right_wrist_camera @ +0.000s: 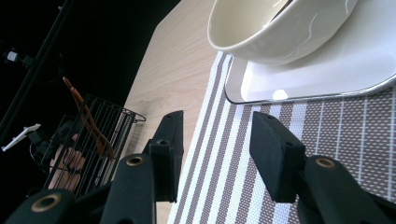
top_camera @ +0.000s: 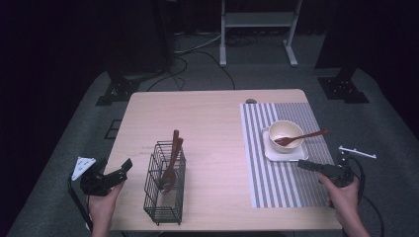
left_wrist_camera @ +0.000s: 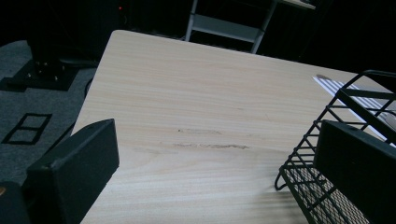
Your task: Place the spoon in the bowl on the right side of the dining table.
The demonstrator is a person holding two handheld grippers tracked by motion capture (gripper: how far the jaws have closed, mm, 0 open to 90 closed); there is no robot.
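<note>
Bench [top_camera: 212, 118] pale wood, dark room – striped mat [top_camera: 276, 173] on its right | fork [top_camera: 301, 137] lay in bowl [top_camera: 285, 134] on tray [top_camera: 291, 154] | right hand-held gripper [right_wrist_camera: 217, 140] released, empty, near tray | left hand-held gripper [left_wrist_camera: 215, 172] released beside wire basket [top_camera: 164, 182] – spoons [top_camera: 172, 158] visible from above.

We see a rectangular light wooden table [top_camera: 212, 123] with rounded corners standing on grey carpeted floor [top_camera: 74, 148]. On its right half lies a grey-and-white striped woven placemat [top_camera: 276, 177], reaching from near the far edge almost to the near edge. Just beyond the placemat's far left corner we see a small dark round spot [top_camera: 251, 101] on the tabletop; we cannot tell what it is. On the left half, near the front edge, stands a black wire-mesh rectangular basket [top_camera: 165, 197], upright. Faint scuff marks [left_wrist_camera: 210, 145] cross the bare wood beside the basket.
</note>
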